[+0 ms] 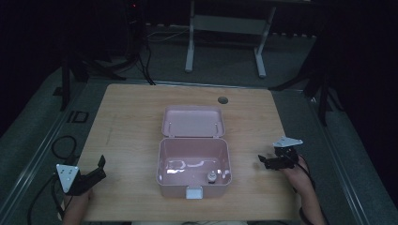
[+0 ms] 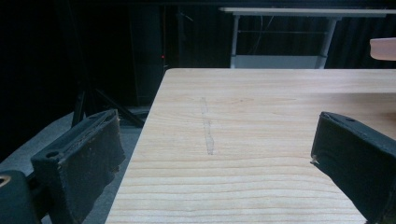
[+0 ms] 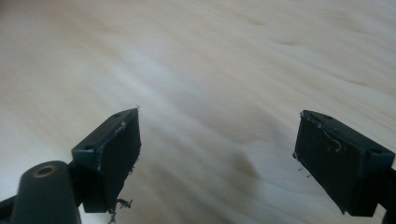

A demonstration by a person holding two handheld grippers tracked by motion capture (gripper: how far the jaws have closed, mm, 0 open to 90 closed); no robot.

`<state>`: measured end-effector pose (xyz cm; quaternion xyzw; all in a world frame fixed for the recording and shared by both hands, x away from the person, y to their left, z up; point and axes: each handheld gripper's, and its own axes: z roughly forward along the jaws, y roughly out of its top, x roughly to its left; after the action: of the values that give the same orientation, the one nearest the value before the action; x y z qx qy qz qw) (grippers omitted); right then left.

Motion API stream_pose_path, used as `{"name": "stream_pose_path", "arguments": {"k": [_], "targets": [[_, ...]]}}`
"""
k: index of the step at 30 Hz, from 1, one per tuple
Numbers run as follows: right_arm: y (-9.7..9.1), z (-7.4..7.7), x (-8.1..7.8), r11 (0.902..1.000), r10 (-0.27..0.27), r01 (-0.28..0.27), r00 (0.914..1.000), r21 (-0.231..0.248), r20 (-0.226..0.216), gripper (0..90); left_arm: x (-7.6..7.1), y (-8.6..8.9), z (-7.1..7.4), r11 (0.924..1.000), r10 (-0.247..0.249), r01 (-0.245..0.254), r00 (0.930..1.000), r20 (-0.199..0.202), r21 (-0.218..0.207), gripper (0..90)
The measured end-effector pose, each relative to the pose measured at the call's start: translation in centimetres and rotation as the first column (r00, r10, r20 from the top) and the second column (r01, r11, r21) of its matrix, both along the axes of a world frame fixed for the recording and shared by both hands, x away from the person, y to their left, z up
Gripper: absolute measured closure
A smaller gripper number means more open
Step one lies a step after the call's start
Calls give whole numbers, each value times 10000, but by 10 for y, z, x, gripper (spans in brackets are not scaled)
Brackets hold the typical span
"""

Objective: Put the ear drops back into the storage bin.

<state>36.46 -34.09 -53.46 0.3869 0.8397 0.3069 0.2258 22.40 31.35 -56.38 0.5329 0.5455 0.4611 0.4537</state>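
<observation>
High view overlooks the table [image 1: 131, 112]; gripper views skim its wood closely.

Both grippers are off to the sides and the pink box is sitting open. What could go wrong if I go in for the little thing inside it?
The small object sits low in the pink box, close to the front wall, so open jaws may hit that wall or push the box. The raised lid could snag a reach from the far side. The left gripper hangs near the table edge, where its cable might catch. Dim light makes the object hard to identify.
</observation>
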Motion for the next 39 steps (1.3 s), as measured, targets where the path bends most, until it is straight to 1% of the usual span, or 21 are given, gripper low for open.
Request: {"name": "stream_pose_path", "arguments": {"k": [1,2,3,4,5,8,10,12,13,14,15,17,23,27,28,31,33,34,35,38,39], "targets": [[0,0,0,10000,0,0,10000,0,0,141,0,0,0,10000,0,0,10000,0,0,24],[-2,0,0,9994,-341,339,9992,115,209,141,0,0,0,10000,-1,1,10000,1,2,24],[-6,-1,-2,9950,-915,886,9939,466,624,141,0,0,0,10000,1,-1,10000,-2,-1,23],[-6,-1,-2,9950,-915,886,9939,466,624,141,0,0,0,10000,1,-1,10000,-2,-1,24],[-8,-3,-3,9890,-1370,1317,9872,678,813,140,0,0,0,10000,-1,1,10000,-3,-5,24],[-7,-6,-4,9866,-1583,1537,9830,544,928,136,0,0,0,10000,2,-2,10000,-2,2,24],[-5,-12,-7,9813,-1895,1848,9763,533,1050,135,0,0,0,10000,12,-12,10000,-1,9,24],[-5,-14,-8,9748,-2168,2084,9692,797,1170,135,0,0,0,10000,13,-13,10000,-1,7,24],[-6,-14,-10,9693,-2379,2261,9616,962,1371,136,0,0,0,10000,16,-16,10000,-1,3,24],[-6,-14,-10,9693,-2379,2261,9616,962,1371,136,0,0,0,10000,16,-16,10000,-1,3,24],[-6,-14,-13,9569,-2799,2608,9453,1277,1673,136,0,0,0,10000,16,-16,10000,1,5,24],[-7,-14,-15,9463,-3075,2792,9331,1633,1866,136,0,0,0,10000,8,-8,10000,1,1,23],[-7,-18,-21,9349,-3274,2851,9227,2114,2035,136,0,0,0,10000,-8,8,10000,-9,-12,23],[-8,-18,-25,9259,-3432,2870,9107,2456,2299,137,0,0,0,10000,-4,4,10000,4,11,23],[-8,-18,-25,9259,-3432,2870,9107,2456,2299,137,0,0,0,10000,-4,4,10000,4,11,24],[-12,-17,-28,9175,-3603,2907,8965,2716,2578,136,0,0,0,10000,-12,12,10000,-15,-49,24],[-15,-15,-30,9112,-3614,2807,8961,3015,2579,136,0,1,0,10000,-24,24,10000,-19,-58,23],[-16,-15,-31,9083,-3677,2828,8911,3083,2660,135,0,1,0,10000,-10,9,10000,-21,-67,24],[-16,-15,-32,9056,-3716,2841,8895,3151,2660,136,0,1,0,10000,-6,6,10000,-21,-79,24],[-18,-14,-34,9021,-3675,2702,8896,3364,2712,136,0,1,0,10000,-6,6,10000,-14,-81,24],[-18,-13,-35,9020,-3683,2656,8848,3403,2856,135,0,1,0,10000,-7,7,10000,-22,-75,24]]}}
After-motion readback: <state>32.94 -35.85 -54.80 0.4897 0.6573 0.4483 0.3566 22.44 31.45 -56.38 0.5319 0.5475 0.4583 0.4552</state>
